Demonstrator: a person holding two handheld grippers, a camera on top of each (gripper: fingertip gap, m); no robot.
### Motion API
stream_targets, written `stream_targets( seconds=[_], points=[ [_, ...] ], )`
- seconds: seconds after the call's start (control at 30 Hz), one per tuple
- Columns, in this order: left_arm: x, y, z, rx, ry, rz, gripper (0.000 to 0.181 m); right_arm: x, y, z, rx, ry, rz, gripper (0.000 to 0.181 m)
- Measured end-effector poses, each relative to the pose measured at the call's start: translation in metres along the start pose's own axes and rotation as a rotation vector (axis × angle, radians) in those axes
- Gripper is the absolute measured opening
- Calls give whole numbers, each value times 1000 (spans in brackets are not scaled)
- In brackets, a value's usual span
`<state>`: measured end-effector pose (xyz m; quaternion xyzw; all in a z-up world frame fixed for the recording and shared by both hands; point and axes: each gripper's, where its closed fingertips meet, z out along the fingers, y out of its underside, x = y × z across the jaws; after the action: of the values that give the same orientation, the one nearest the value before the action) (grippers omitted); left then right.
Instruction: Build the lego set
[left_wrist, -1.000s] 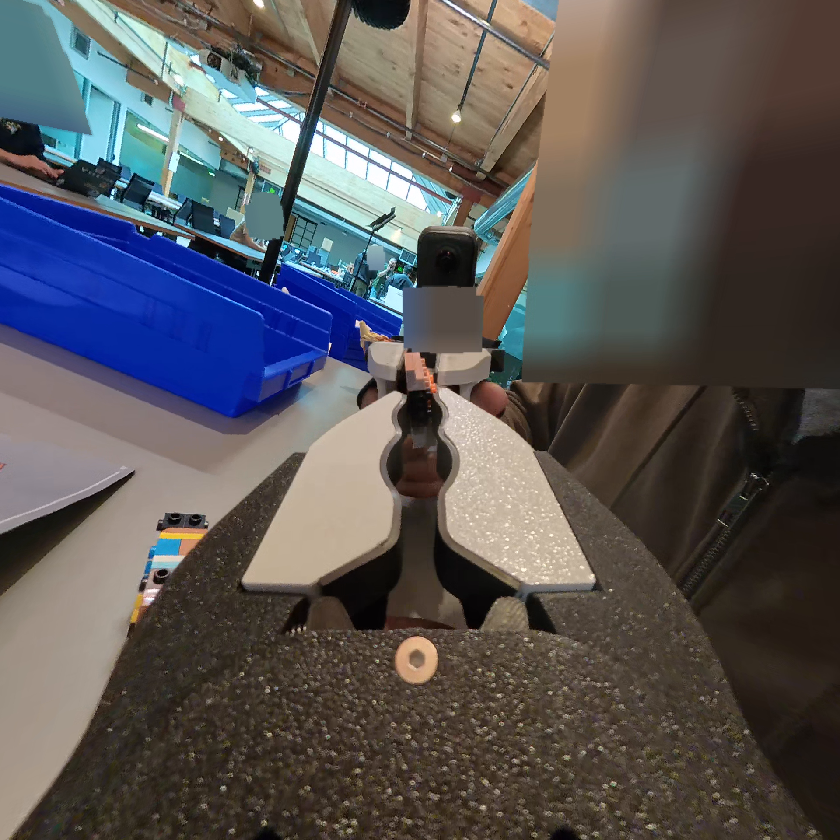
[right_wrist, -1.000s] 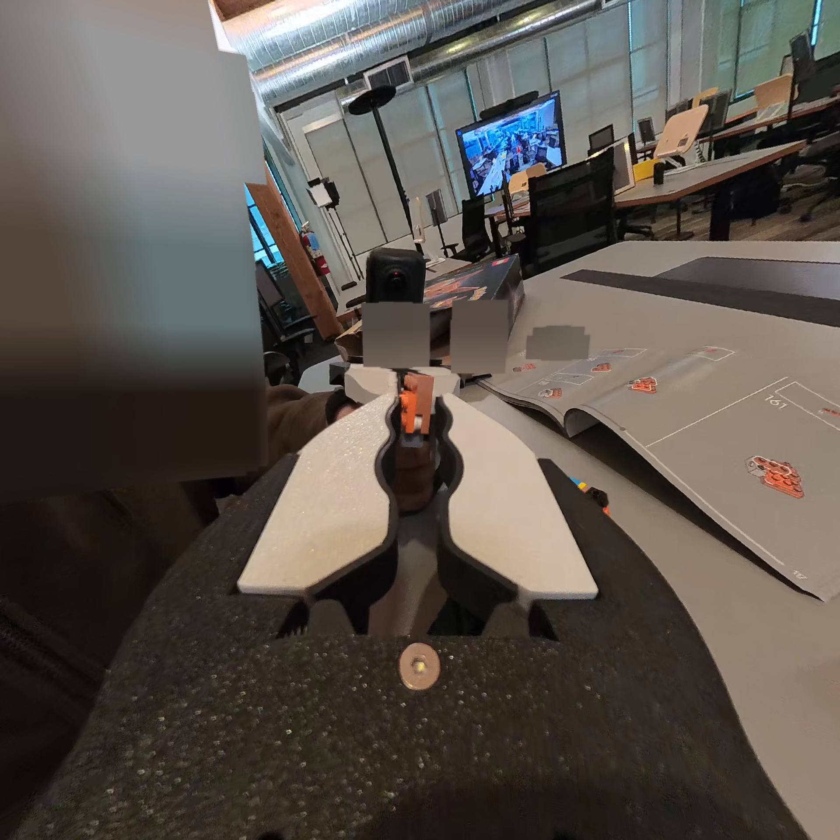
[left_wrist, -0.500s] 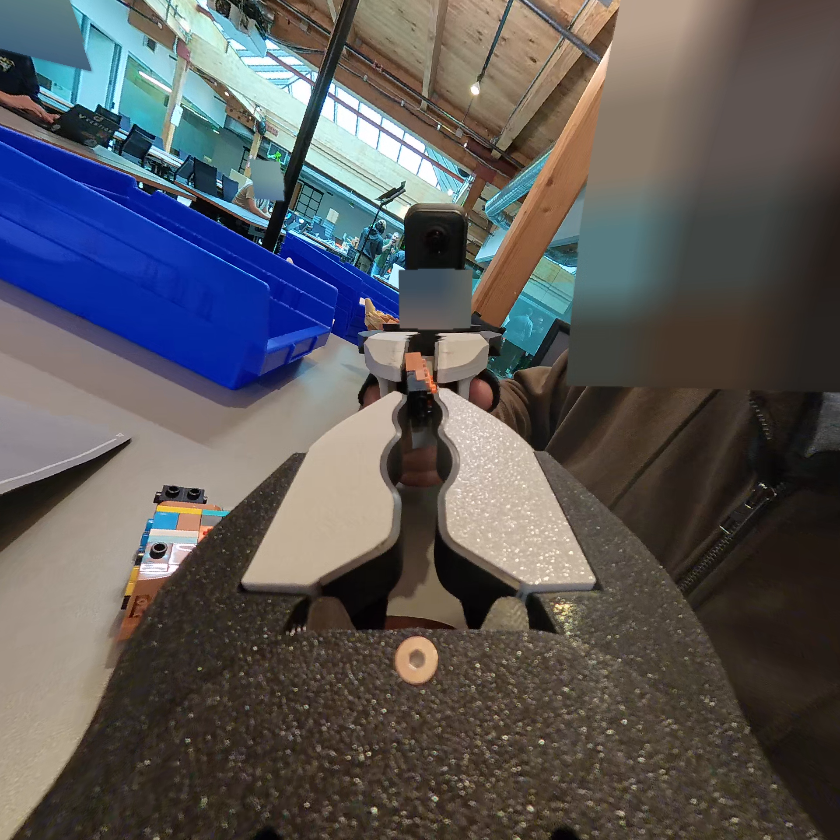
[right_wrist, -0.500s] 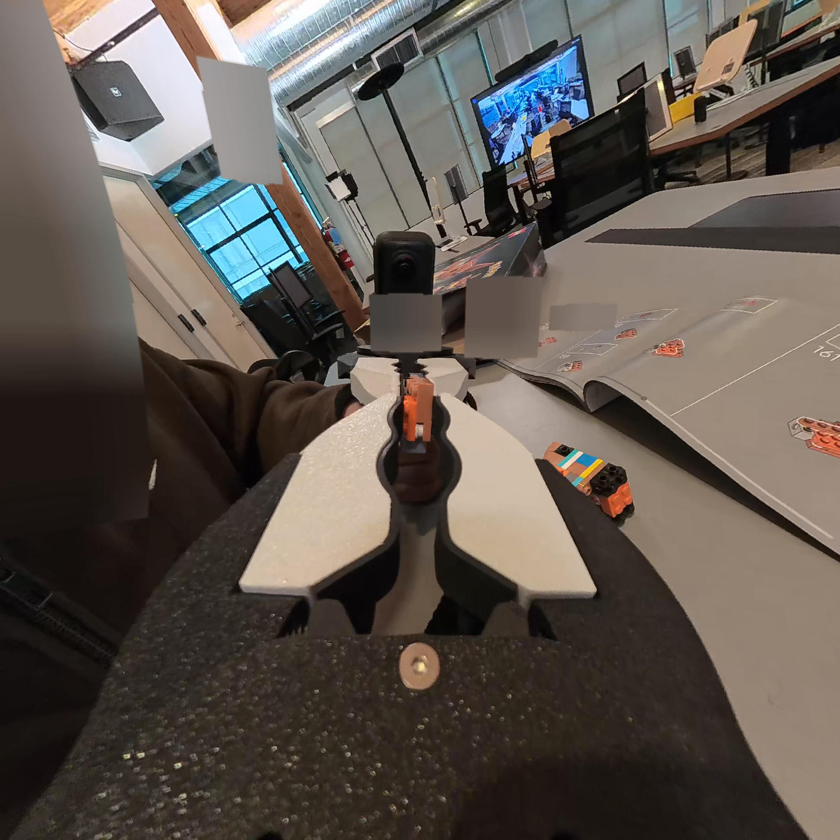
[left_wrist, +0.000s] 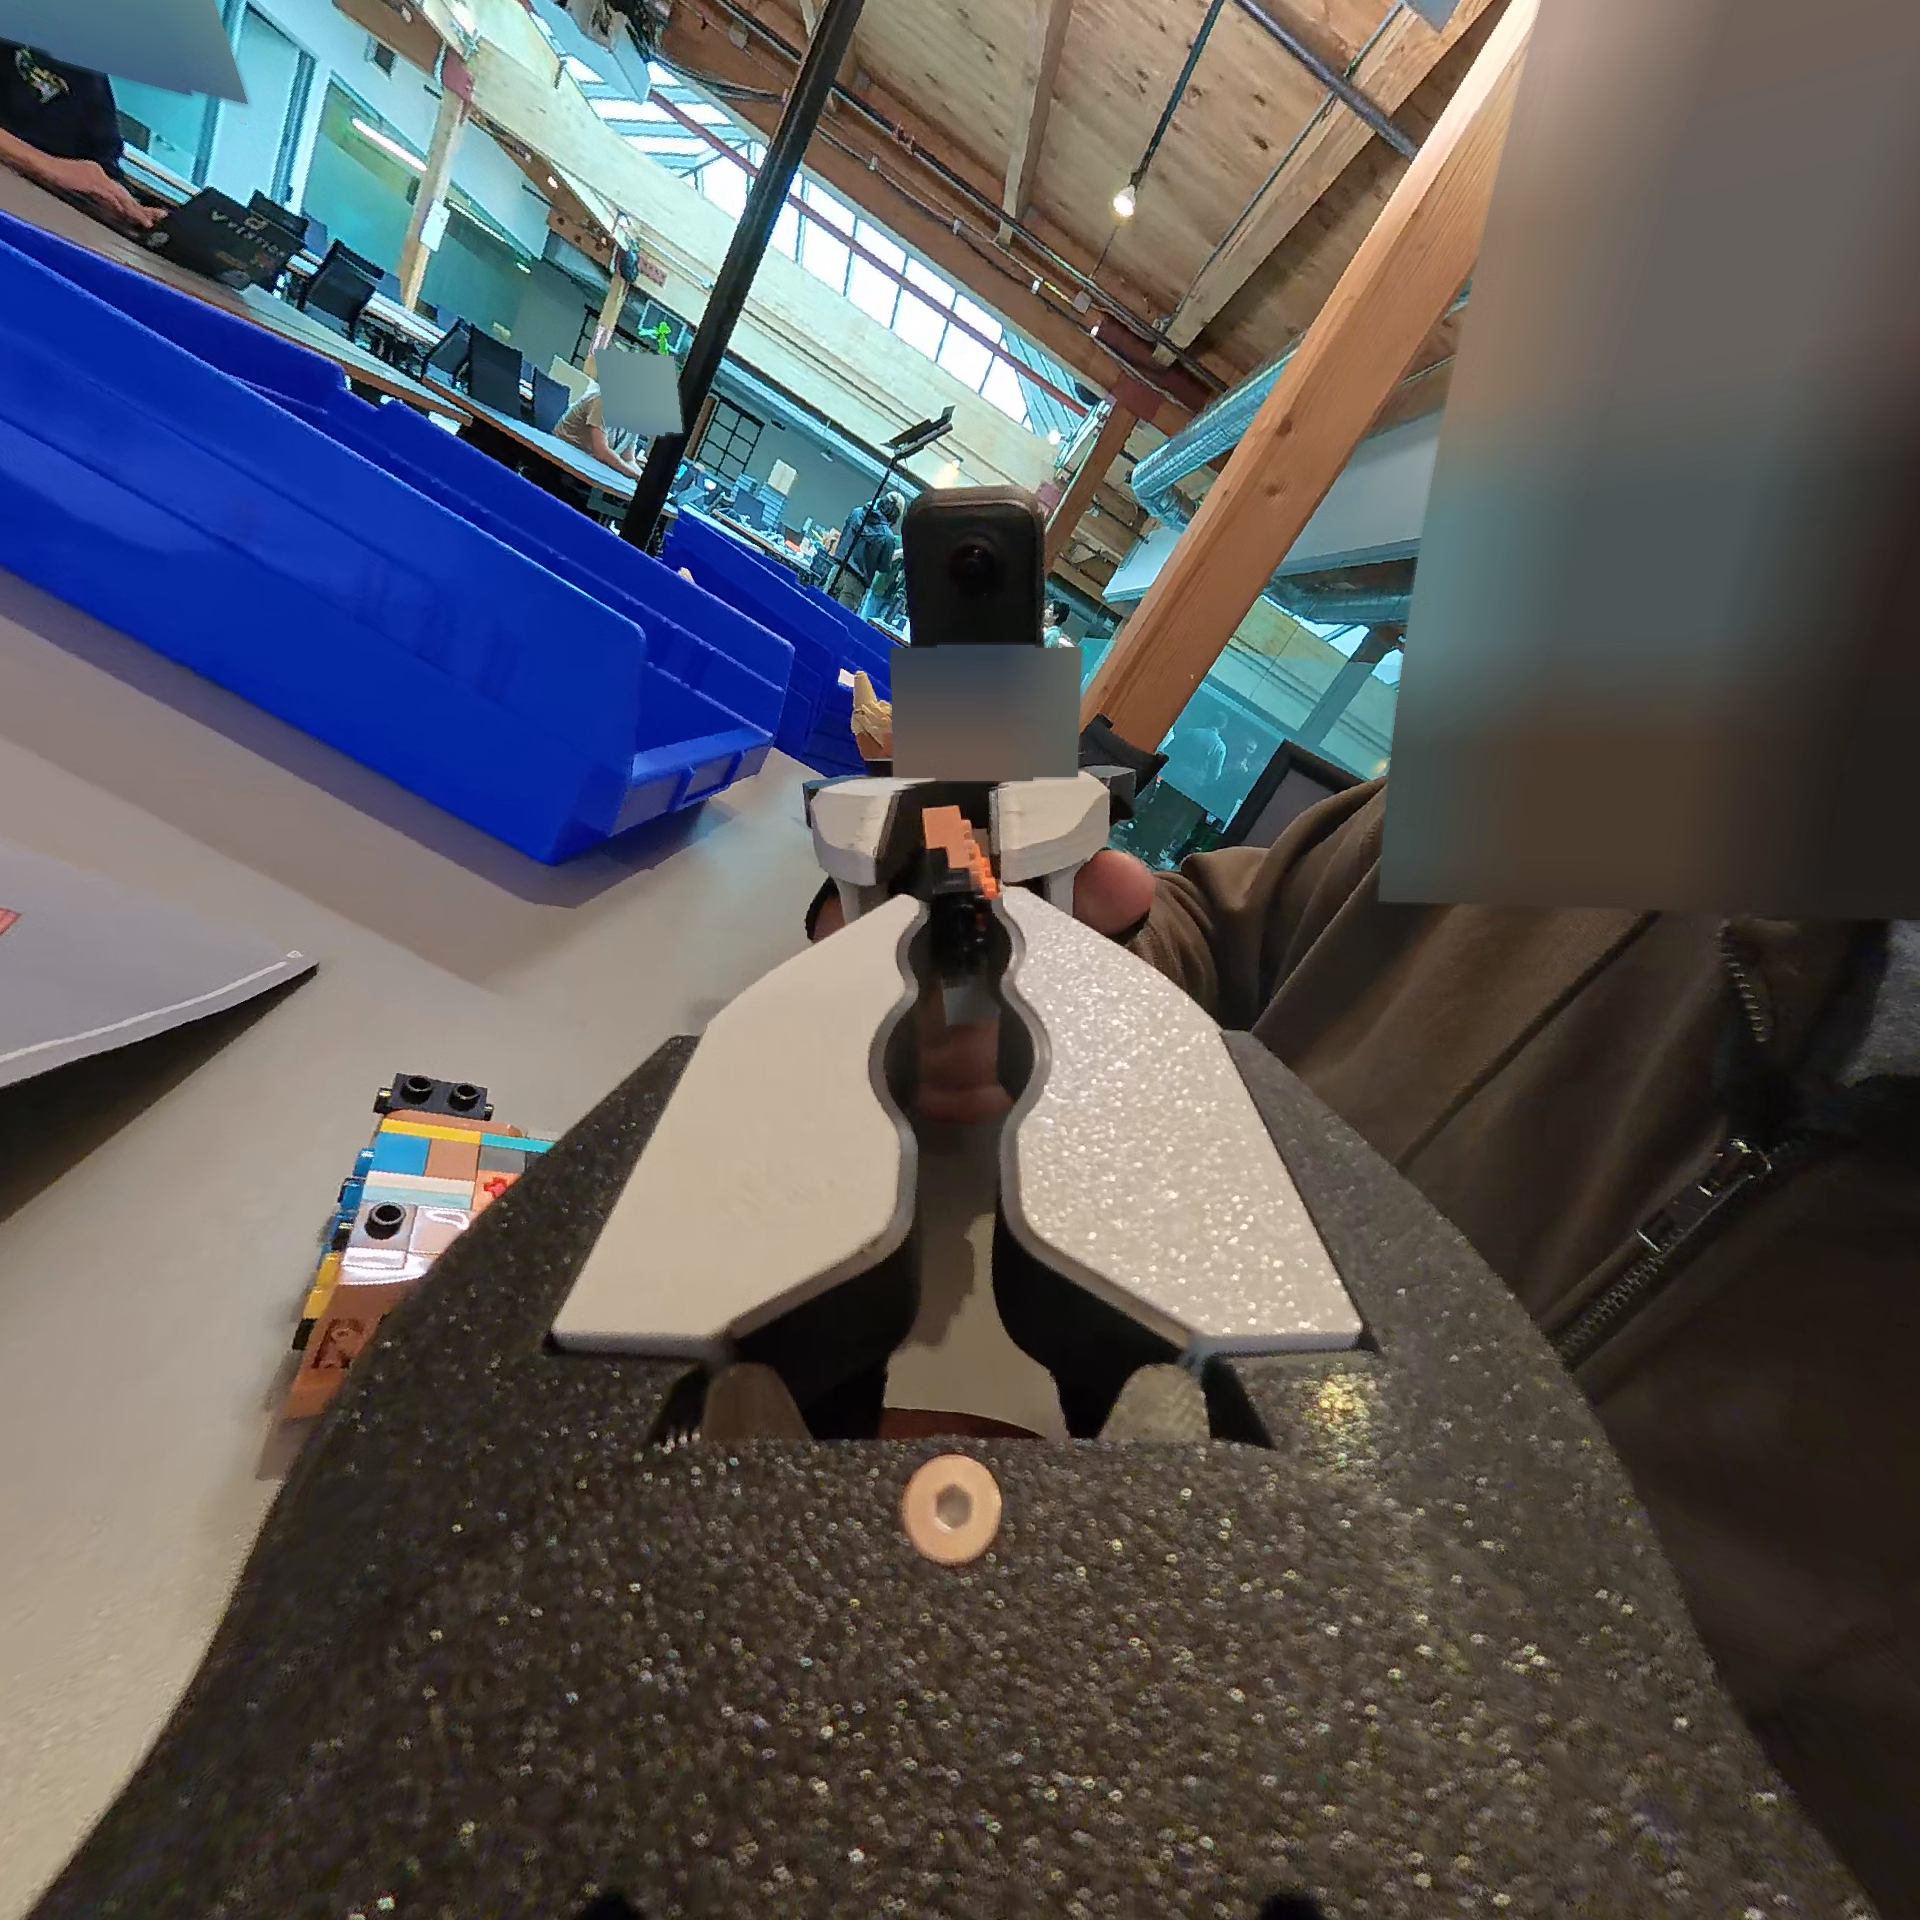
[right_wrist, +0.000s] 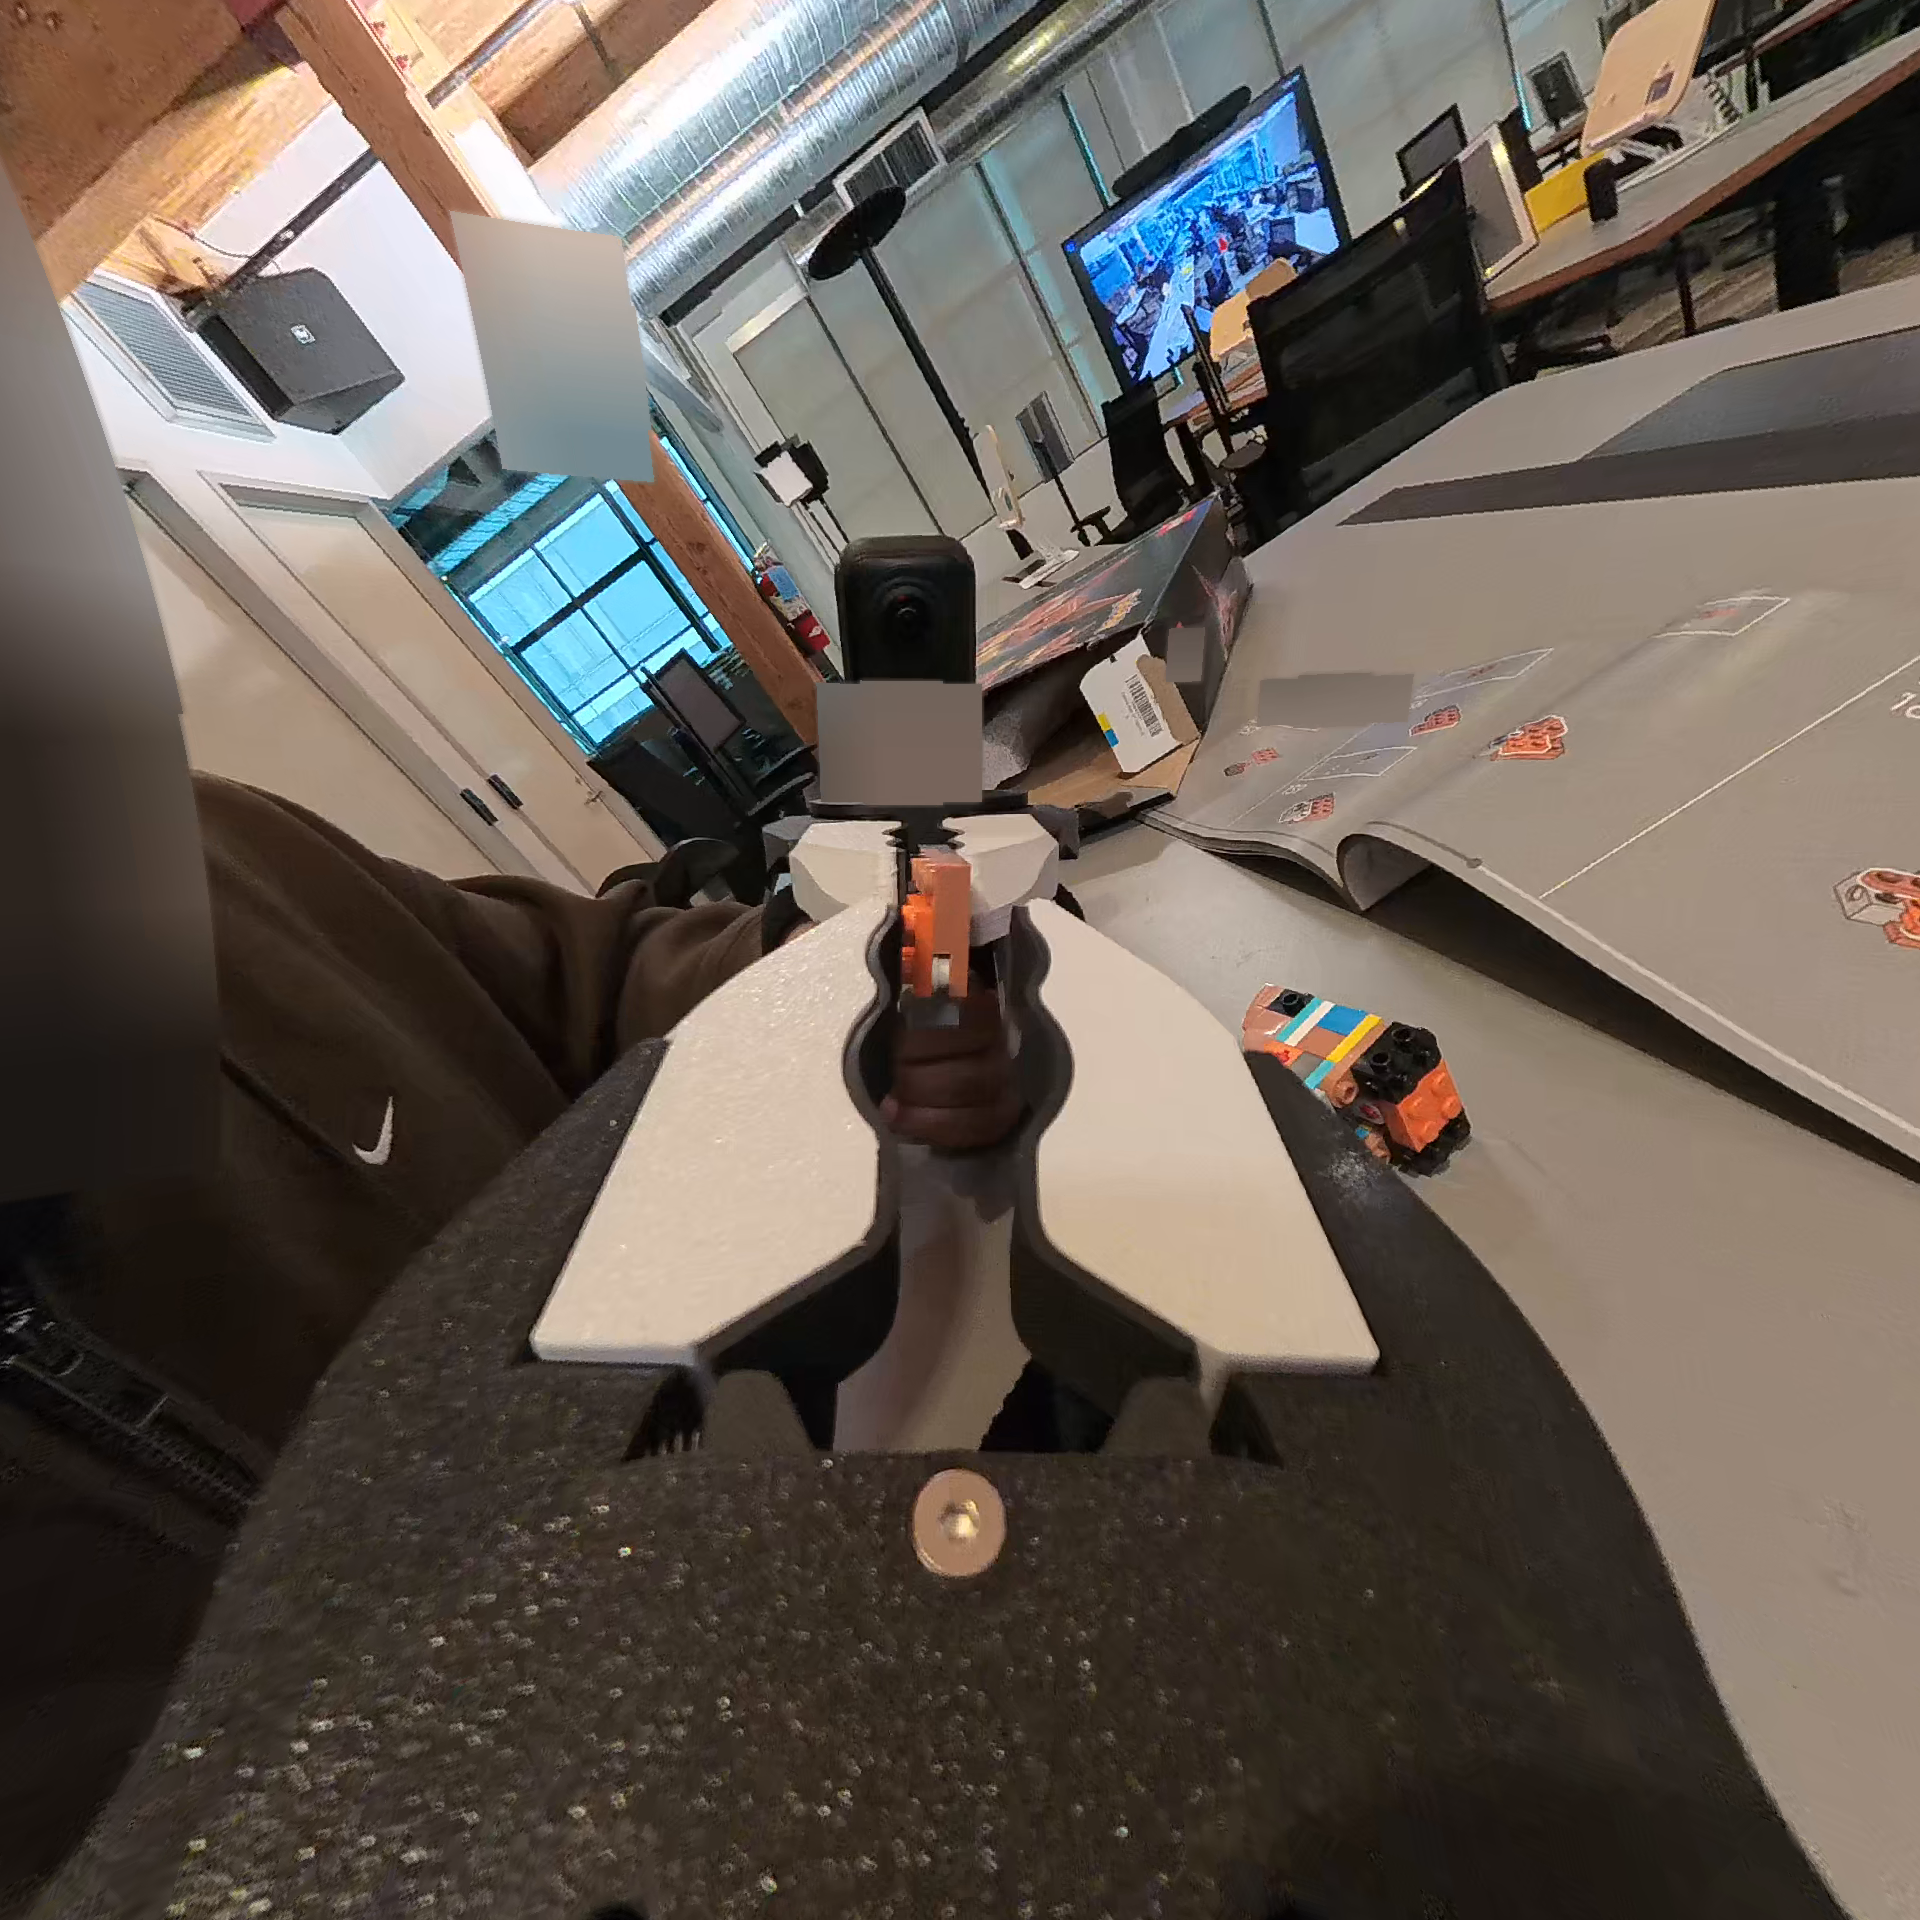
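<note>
My left gripper (left_wrist: 961, 920) and my right gripper (right_wrist: 935, 920) face each other tip to tip above the table. Both are shut on one small lego piece (left_wrist: 956, 862) of orange, tan and black parts, which also shows in the right wrist view (right_wrist: 938, 920). The right gripper (left_wrist: 956, 831) shows beyond my left fingertips, and the left gripper (right_wrist: 925, 862) shows beyond my right ones. A multi-coloured lego build (left_wrist: 416, 1195) lies on the grey table below and also shows in the right wrist view (right_wrist: 1361, 1070).
An open instruction booklet (right_wrist: 1610, 831) lies on the table, its corner also showing in the left wrist view (left_wrist: 125, 966). Blue bins (left_wrist: 364, 623) stand along the far side. A lego box (right_wrist: 1091, 613) sits behind the booklet. A person in a dark jacket (left_wrist: 1558, 1143) is close. Less than 4 cm separates the two grippers' tips.
Both grippers have tilted and shifted together while staying shut on the small piece. The lego build on the table has come further into both views.
</note>
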<state>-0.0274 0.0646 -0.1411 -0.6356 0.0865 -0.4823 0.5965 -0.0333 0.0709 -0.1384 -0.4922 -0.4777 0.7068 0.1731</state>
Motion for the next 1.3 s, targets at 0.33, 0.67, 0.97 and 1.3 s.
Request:
stream_targets(
  seconds=[0.33, 0.67, 0.97, 1.3],
  points=[
    [0, 0, 2, -7, -15, 36, 10, -1, -2, -3, 24, -36, 49, 11],
    [-14, -2, -7, -130, -242, 678, 41, 16, -9, -11, 114, -86, 344, 11],
    [-12, 4, -4, -162, -299, 916, 39, 12, 0, -5, 92, -138, 443, 11],
    [-11, 3, -7, -179, -291, 1017, 42, 4, 7, -2, 28, -174, 461, 11]
  ],
)
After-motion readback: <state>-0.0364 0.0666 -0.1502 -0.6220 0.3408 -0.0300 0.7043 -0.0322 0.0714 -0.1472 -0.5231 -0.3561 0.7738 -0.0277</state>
